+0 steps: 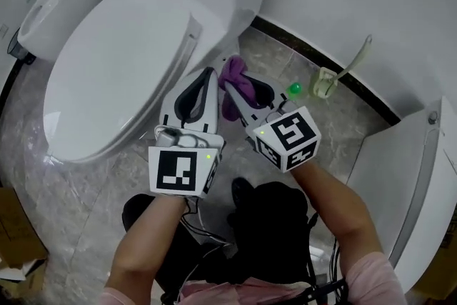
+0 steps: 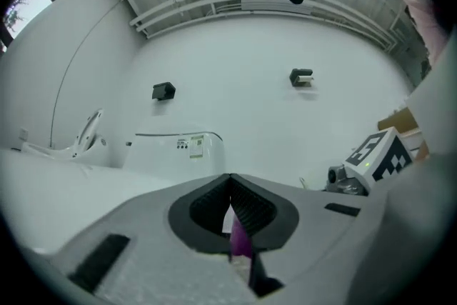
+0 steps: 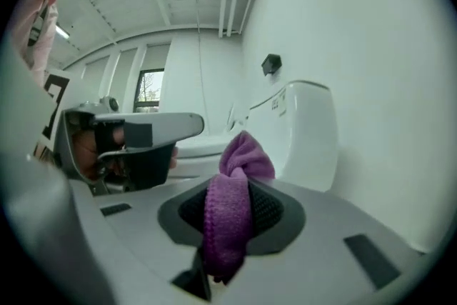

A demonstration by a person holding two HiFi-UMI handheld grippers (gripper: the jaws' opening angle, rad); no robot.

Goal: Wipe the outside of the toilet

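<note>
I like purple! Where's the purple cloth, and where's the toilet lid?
purple cloth [image 3: 227,214]: right gripper view, on the knitted band hanging down its middle.
toilet lid [image 1: 114,75]: head view, middle of the closed white top.

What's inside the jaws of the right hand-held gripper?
A purple cloth, squeezed between the jaws; a bunch pokes out the front. Anything deeper in the gap is covered by it.
</note>
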